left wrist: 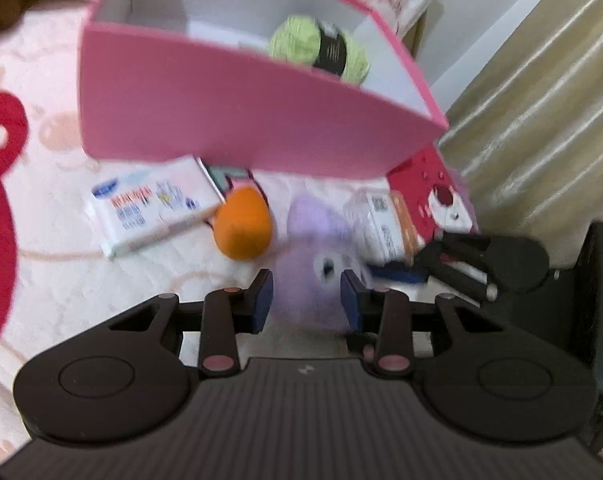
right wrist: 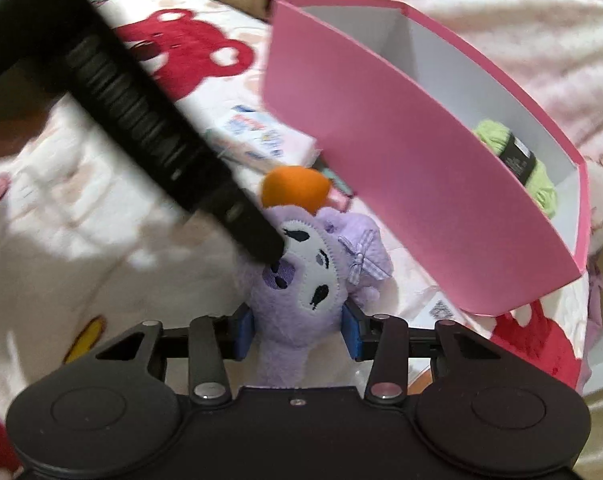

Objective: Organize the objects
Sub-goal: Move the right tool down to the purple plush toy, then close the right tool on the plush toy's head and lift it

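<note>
the purple plush toy [right wrist: 301,276] lay on the bedspread [right wrist: 81,240] in front of the pink box [right wrist: 401,184], its long axis running toward the right gripper [right wrist: 297,330]. the left gripper [left wrist: 306,294] was nearly closed around its blurred upper end, seemingly pinching it. the right gripper's blue pads [right wrist: 243,330] pressed the plush's sides, gripping it. both hands were at it; the box lay just beyond, up and to the right.

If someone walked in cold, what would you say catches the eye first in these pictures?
The big pink box dominates, open on the bedspread, with a green yarn ball inside. In front of it lies a purple plush toy, both grippers closing around it: the right gripper at its body, the left gripper nearer the orange ball.
</note>
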